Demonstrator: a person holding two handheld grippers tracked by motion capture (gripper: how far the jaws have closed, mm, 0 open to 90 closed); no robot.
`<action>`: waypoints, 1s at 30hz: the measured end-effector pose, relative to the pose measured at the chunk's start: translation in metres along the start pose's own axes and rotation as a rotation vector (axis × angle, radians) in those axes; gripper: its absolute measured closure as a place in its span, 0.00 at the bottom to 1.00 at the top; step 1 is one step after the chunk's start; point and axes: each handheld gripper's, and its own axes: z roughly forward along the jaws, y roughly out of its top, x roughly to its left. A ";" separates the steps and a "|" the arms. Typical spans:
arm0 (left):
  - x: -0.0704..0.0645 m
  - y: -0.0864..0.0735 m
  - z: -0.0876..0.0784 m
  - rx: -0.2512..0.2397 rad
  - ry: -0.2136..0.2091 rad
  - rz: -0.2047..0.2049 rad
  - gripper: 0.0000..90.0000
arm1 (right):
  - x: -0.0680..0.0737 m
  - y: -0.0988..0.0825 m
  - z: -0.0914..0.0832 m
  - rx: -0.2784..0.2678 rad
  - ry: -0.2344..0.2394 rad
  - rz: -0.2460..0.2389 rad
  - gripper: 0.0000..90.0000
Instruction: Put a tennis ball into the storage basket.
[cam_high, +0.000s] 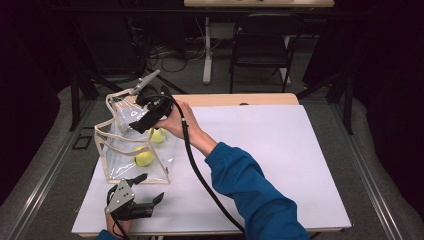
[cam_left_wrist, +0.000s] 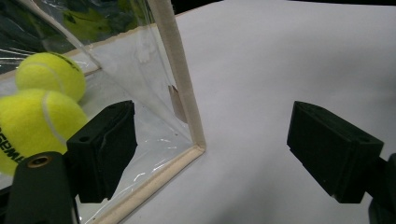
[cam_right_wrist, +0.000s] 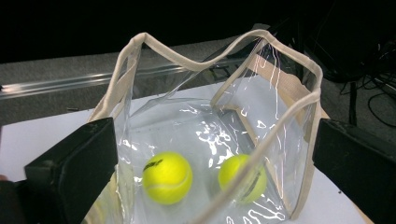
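Tennis balls, two of them, lie inside a clear plastic bag with cream edging that stands at the left side of the white tabletop. From the high view, one ball sits nearer the person and the other ball farther back, partly behind the right tongs, which hover at the bag's open top with a hand wrapped around them. The right gripper view looks down into the bag's mouth and shows those tongs spread wide on either side of it, nothing between the pads. The left tongs rest low near the bag's front corner. Their own view shows the jaws wide apart, one jaw just beside the clear wall, with the bag's lower corner seam between them and untouched.
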 end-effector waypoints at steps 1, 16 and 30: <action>0.000 0.000 0.000 0.000 0.000 0.001 0.18 | -0.001 -0.001 -0.003 0.001 0.005 0.002 0.00; -0.001 0.001 0.002 0.008 0.005 -0.001 0.18 | -0.008 -0.025 -0.030 -0.001 0.025 0.022 0.00; -0.001 0.000 0.001 0.012 0.009 0.004 0.18 | -0.019 -0.051 -0.054 -0.006 0.018 0.049 0.00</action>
